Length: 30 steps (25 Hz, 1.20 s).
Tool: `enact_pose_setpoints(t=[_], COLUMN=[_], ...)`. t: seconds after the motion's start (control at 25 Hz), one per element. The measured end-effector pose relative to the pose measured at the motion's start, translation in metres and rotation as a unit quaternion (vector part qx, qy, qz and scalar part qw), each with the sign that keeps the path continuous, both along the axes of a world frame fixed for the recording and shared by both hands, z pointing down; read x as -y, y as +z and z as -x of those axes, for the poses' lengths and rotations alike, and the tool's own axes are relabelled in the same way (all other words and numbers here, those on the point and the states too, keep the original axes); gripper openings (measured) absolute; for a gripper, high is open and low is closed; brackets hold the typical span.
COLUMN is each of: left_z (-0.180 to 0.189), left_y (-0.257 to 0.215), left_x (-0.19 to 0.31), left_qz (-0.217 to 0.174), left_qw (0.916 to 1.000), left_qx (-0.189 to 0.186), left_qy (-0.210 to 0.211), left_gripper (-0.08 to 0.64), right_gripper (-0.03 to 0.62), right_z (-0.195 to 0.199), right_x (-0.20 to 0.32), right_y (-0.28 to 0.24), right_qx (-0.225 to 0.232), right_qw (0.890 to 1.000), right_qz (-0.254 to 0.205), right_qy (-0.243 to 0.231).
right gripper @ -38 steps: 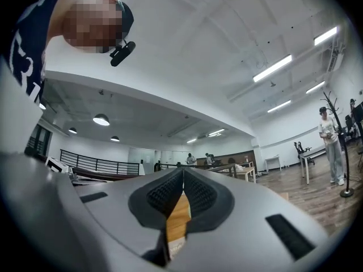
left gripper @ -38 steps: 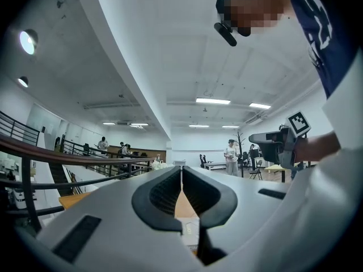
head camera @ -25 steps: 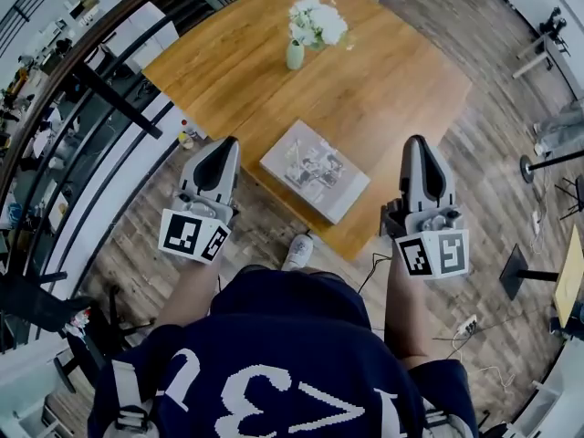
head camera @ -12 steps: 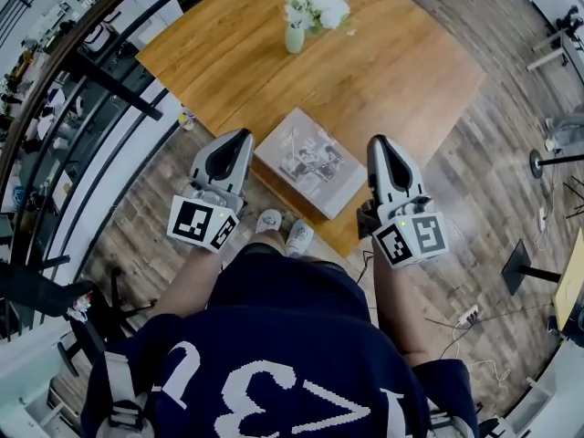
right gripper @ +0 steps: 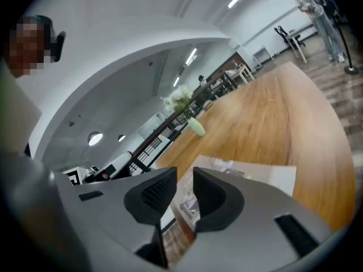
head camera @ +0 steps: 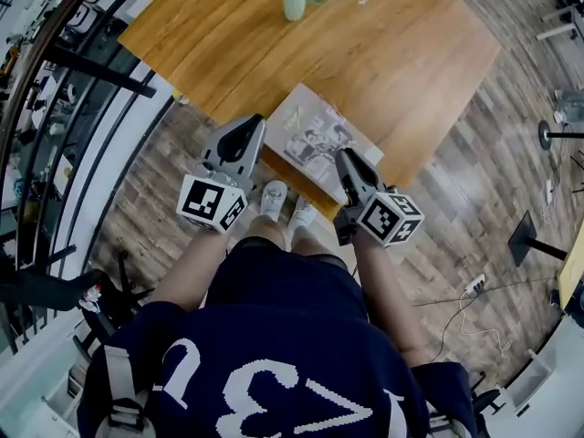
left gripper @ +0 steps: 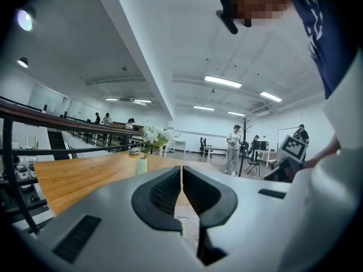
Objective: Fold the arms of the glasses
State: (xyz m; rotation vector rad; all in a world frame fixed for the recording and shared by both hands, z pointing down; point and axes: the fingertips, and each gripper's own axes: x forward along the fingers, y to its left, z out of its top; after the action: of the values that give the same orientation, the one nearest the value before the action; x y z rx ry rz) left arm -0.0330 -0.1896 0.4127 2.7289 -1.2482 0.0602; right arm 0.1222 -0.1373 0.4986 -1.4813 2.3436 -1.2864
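A pale flat rectangular board (head camera: 294, 108) is seen at the near corner of the brown wooden table (head camera: 411, 53). Small dark shapes on it are taken for the glasses (head camera: 319, 144), though their arms cannot be made out. A pale green vase of white flowers (head camera: 294, 5) is set by the far edge. The left gripper (head camera: 253, 122) is held off the table's near-left edge, its jaws pressed together on nothing. The right gripper (head camera: 343, 154) is held over the board's near edge, its jaws slightly parted with nothing gripped between them.
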Motion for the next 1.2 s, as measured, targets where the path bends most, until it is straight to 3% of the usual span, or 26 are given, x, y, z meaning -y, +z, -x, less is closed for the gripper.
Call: enact_pose_setpoints(t=[0.04, 0.16, 0.28, 0.36, 0.52, 0.76, 0.84, 1.2], left_z=[-0.001, 0.001, 0.006, 0.009, 0.012, 0.013, 0.014, 0.01], left_y=[0.003, 0.012, 0.018, 0.022, 0.028, 0.028, 0.028, 0.025], left_x=[0.0, -0.003, -0.004, -0.004, -0.004, -0.003, -0.002, -0.002], left_qz=[0.003, 0.015, 0.024, 0.029, 0.035, 0.036, 0.037, 0.05], left_qw=[1.0, 0.9998, 0.9996, 0.9994, 0.9992, 0.9992, 0.9992, 0.9985], left_qx=[0.003, 0.009, 0.013, 0.016, 0.02, 0.019, 0.018, 0.001], left_qy=[0.004, 0.011, 0.01, 0.01, 0.007, 0.004, 0.002, 0.022], left_gripper=[0.023, 0.023, 0.023, 0.023, 0.023, 0.023, 0.023, 0.023], right_gripper=[0.108, 0.118, 0.118, 0.118, 0.118, 0.07, 0.035, 0.029], right_z=[0.004, 0.01, 0.01, 0.01, 0.011, 0.008, 0.007, 0.006], right_x=[-0.002, -0.005, -0.003, -0.002, 0.004, 0.01, 0.012, 0.024], right_y=[0.013, 0.042, 0.058, 0.065, 0.073, 0.081, 0.08, 0.048], right_qx=[0.016, 0.073, 0.151, 0.192, 0.228, 0.295, 0.303, 0.335], right_qw=[1.0, 0.994, 0.979, 0.968, 0.955, 0.931, 0.929, 0.927], right_qz=[0.023, 0.079, 0.125, 0.143, 0.164, 0.18, 0.176, 0.127], right_qy=[-0.003, 0.015, 0.056, 0.076, 0.094, 0.119, 0.12, 0.111])
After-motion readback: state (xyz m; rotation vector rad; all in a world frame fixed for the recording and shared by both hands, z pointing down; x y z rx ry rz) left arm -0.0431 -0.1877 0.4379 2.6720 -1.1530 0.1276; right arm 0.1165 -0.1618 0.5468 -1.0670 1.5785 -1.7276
